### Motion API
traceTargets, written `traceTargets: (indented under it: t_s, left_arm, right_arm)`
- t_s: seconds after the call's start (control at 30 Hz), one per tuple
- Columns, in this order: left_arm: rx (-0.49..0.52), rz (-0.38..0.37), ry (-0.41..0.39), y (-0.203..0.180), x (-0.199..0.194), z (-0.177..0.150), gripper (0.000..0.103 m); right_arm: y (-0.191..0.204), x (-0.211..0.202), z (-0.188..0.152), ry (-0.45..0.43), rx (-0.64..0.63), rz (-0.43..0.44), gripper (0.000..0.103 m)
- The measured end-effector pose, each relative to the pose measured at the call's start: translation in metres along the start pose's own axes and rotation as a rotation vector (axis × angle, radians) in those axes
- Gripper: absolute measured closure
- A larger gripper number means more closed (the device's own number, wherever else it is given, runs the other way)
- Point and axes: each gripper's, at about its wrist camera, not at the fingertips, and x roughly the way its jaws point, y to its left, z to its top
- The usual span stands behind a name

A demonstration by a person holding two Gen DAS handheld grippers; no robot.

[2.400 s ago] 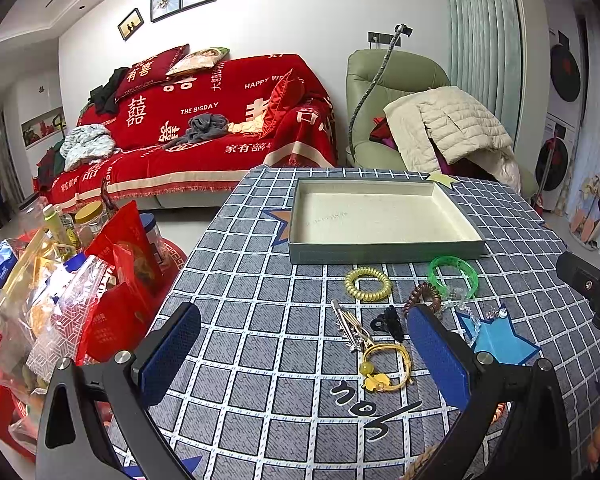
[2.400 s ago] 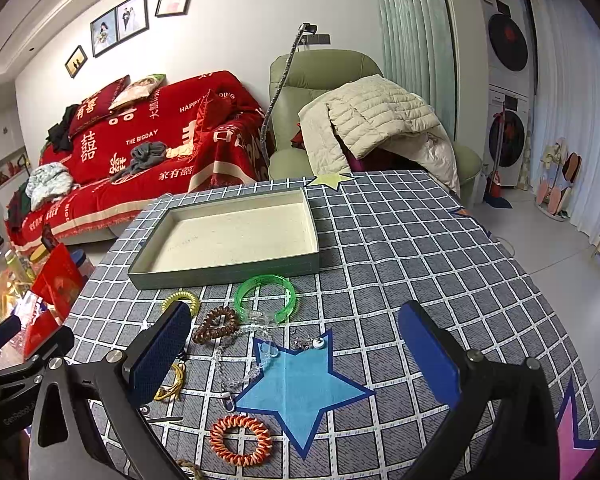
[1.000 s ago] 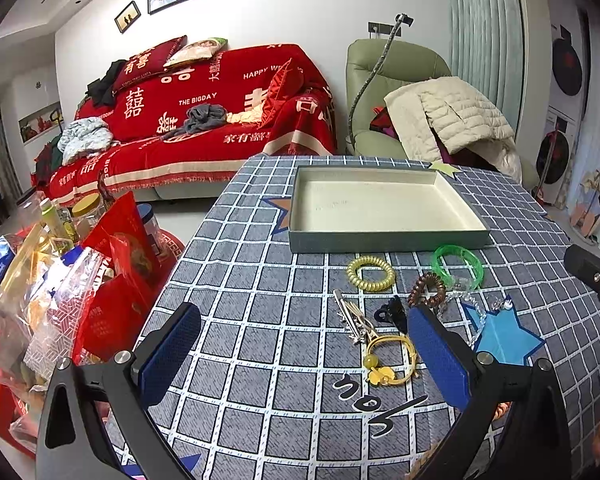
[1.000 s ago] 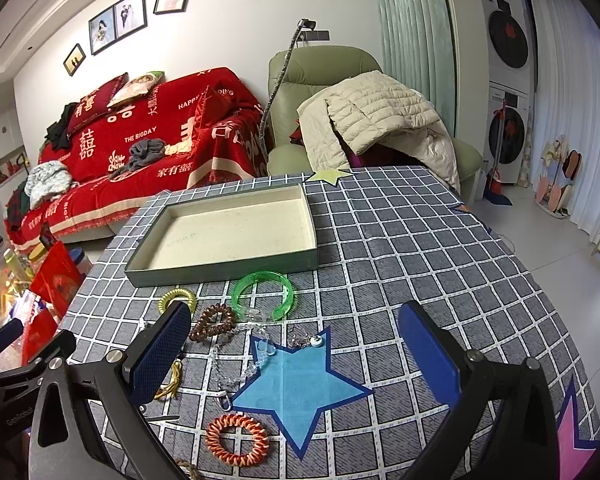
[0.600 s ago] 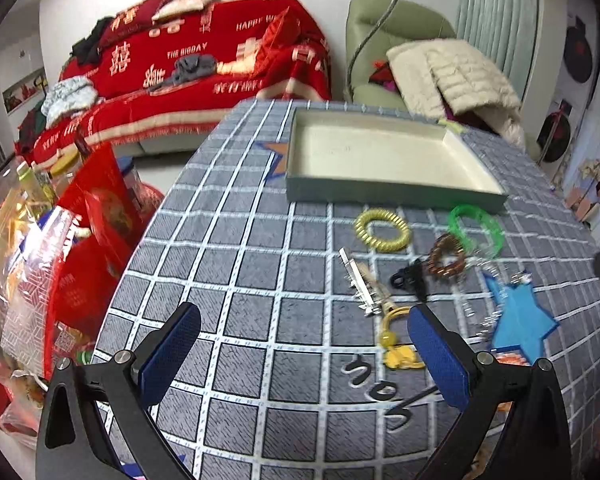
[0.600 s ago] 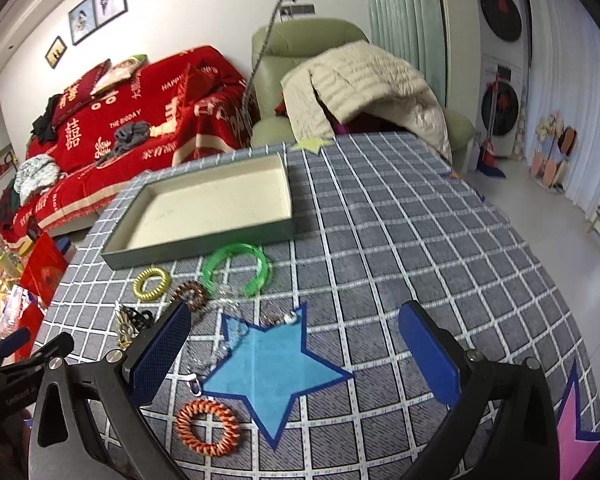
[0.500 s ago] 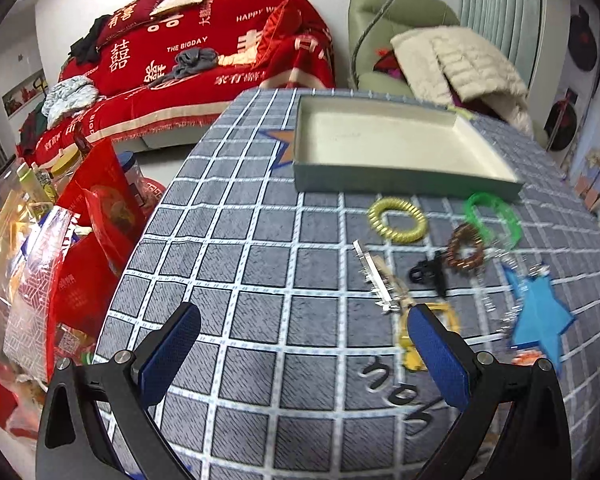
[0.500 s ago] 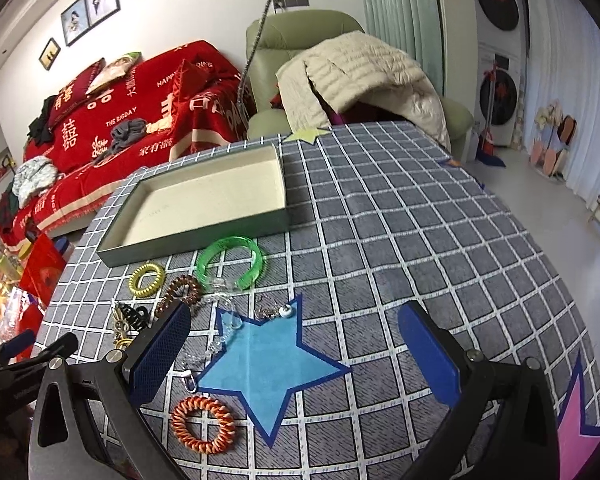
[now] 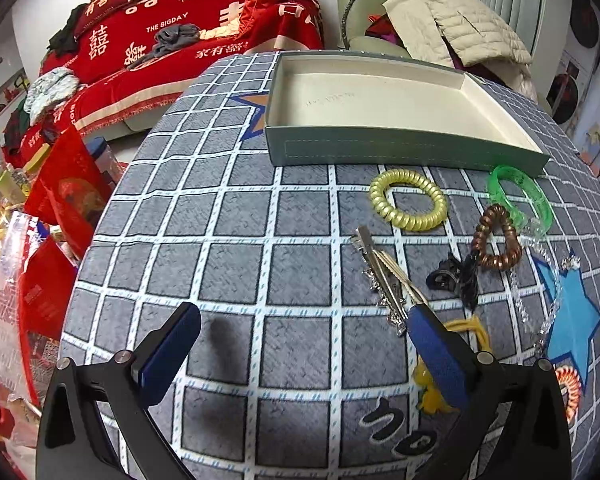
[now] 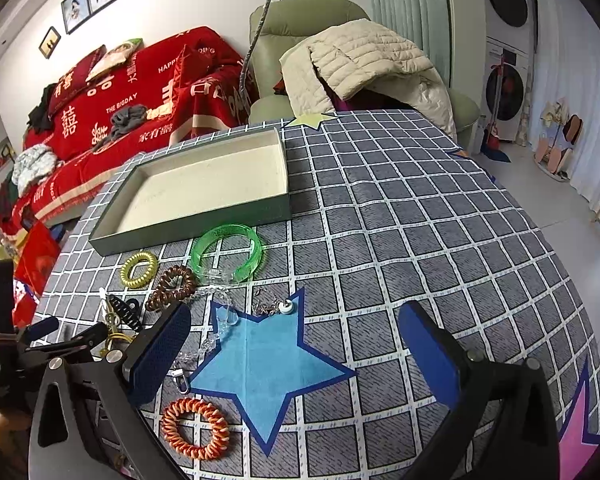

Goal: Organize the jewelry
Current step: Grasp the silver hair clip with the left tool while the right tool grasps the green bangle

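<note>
An empty grey-green tray [image 9: 400,148] [image 10: 188,232] with a cream inside stands on the checked table. In front of it lie a yellow coil hair tie [image 9: 408,200] [image 10: 139,268], a green bangle [image 9: 518,194] [image 10: 228,252], a brown coil tie [image 9: 498,242] [image 10: 172,286], a black claw clip [image 9: 452,278], a silver hair clip [image 9: 388,280], a yellow ring tie [image 9: 468,332], a clear bead chain [image 10: 216,312] and an orange coil tie [image 10: 196,428]. My left gripper [image 9: 300,344] is open, low over the table, its right finger by the silver clip. My right gripper [image 10: 292,348] is open above the blue star.
The table edge curves away on the left, with red snack bags [image 9: 60,200] on the floor beside it. A red sofa [image 10: 132,100] and a green armchair with a beige jacket [image 10: 360,60] stand behind the table. The left gripper shows in the right wrist view [image 10: 60,344].
My left gripper has moved forward and down toward the jewelry, its right finger now beside the silver clip. My right gripper has moved forward a little. Both stayed open.
</note>
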Motion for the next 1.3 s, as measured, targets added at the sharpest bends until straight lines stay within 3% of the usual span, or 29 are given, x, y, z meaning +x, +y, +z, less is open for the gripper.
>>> traceTargets:
  t_s: [0.27,0.43,0.63,0.73,0.83,0.9,0.97,1.0,1.07,1.13,1.3]
  left_arm:
    - [-0.003,-0.007,-0.004,0.000,0.009,0.013,0.000]
    - [-0.032,-0.052,0.011,0.003,0.013,0.016,0.000]
    - [-0.026,-0.020,0.010,-0.002,0.014,0.016,0.000]
    - [-0.018,-0.023,-0.001,-0.004,0.013,0.016,0.008]
    - [-0.002,-0.033,-0.011,-0.008,0.010,0.016,0.021]
    - [0.018,-0.046,-0.026,-0.011,0.007,0.015,0.047]
    - [0.041,-0.053,-0.034,-0.012,0.006,0.014,0.063]
    - [0.053,-0.059,-0.037,-0.013,0.005,0.013,0.065]
    - [0.068,-0.079,-0.037,-0.011,0.005,0.012,0.065]
    - [0.056,-0.115,-0.033,-0.006,0.003,0.012,0.065]
    - [0.019,-0.171,-0.053,0.010,-0.009,0.013,0.065]
  right_arm:
    - [0.005,0.035,0.020,0.063,-0.028,0.012,0.000]
    - [0.008,0.068,0.031,0.132,-0.029,0.022,0.000]
    - [0.017,0.107,0.041,0.194,-0.034,0.019,0.002]
    - [0.025,0.118,0.043,0.213,-0.062,0.016,0.013]
    - [0.037,0.129,0.039,0.248,-0.113,-0.003,0.032]
    - [0.044,0.129,0.037,0.238,-0.152,-0.034,0.035]
    - [0.047,0.126,0.035,0.232,-0.163,-0.025,0.044]
    - [0.048,0.125,0.035,0.232,-0.165,-0.024,0.047]
    - [0.050,0.122,0.035,0.229,-0.174,-0.016,0.075]
    - [0.049,0.120,0.034,0.234,-0.170,-0.007,0.092]
    - [0.038,0.107,0.037,0.218,-0.093,0.070,0.095]
